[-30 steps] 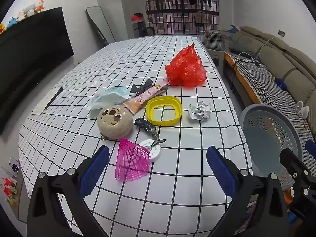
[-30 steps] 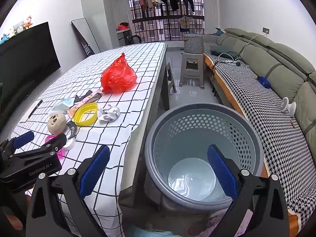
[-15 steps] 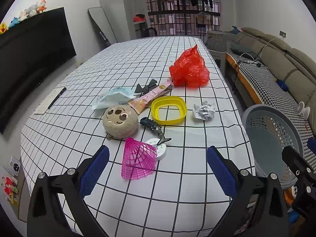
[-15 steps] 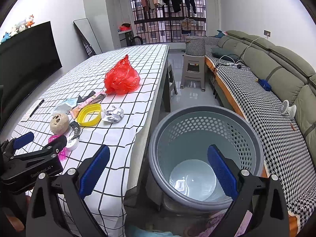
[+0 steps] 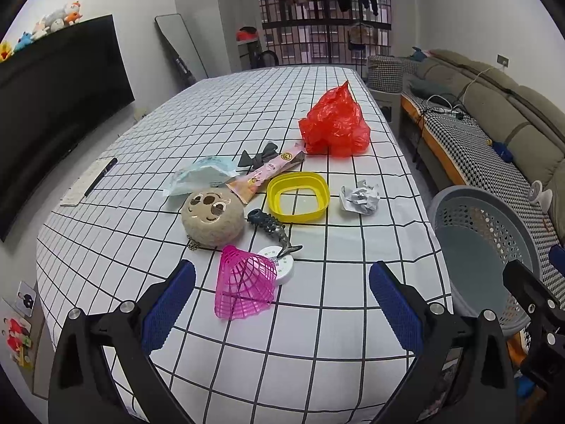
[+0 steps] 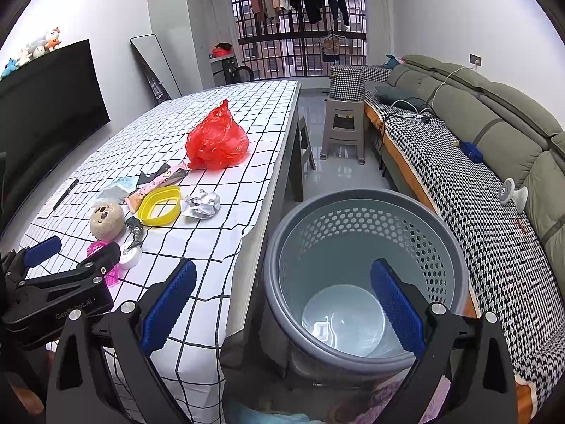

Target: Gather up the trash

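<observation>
A red plastic bag (image 5: 333,123) (image 6: 217,141), a crumpled foil ball (image 5: 359,198) (image 6: 202,204), a pink snack wrapper (image 5: 266,173) and a pale blue packet (image 5: 199,176) lie on the checked table (image 5: 212,106). A grey perforated bin (image 6: 363,272) (image 5: 483,247) stands on the floor at the table's right side. My left gripper (image 5: 282,304) is open and empty, above the table's near edge behind a pink mesh cone (image 5: 243,281). My right gripper (image 6: 282,300) is open and empty, above the bin's near left rim.
A plush ball (image 5: 212,215), a yellow ring (image 5: 298,196), a dark fish charm (image 5: 272,228), a black bow (image 5: 257,155) and a white disc (image 5: 282,265) are on the table. A sofa (image 6: 494,141) and a stool (image 6: 344,127) stand to the right.
Both views have pulled back and risen slightly, so the table items sit a little farther off. Both grippers remain open and empty.
</observation>
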Available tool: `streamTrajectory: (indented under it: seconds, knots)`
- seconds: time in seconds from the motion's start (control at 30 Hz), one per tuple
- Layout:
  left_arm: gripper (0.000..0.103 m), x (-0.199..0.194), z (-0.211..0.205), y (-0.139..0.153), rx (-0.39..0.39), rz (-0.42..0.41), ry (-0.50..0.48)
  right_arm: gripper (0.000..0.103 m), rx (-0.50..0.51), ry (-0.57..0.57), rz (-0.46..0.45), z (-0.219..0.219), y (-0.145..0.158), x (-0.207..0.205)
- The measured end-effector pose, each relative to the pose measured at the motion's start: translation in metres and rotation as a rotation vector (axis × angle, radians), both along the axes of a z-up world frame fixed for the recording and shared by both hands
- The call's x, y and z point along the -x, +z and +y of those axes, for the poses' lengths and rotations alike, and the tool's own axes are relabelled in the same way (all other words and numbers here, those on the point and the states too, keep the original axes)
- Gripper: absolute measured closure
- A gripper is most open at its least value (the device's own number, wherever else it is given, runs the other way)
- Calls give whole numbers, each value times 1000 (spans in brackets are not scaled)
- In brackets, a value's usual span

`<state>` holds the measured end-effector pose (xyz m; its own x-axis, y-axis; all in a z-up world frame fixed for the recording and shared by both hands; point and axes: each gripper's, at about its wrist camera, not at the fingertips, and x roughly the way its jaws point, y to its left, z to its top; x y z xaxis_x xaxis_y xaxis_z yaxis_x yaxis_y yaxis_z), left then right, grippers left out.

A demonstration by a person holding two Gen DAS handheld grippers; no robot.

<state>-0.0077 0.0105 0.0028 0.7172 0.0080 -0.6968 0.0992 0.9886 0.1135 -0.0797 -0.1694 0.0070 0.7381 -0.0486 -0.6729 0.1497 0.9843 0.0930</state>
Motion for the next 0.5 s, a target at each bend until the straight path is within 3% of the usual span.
streamTrajectory:
  seconds: [0.5]
  knots:
    - [6, 1, 0, 0, -2, 2, 0, 8, 0, -1, 1, -1, 1, 1]
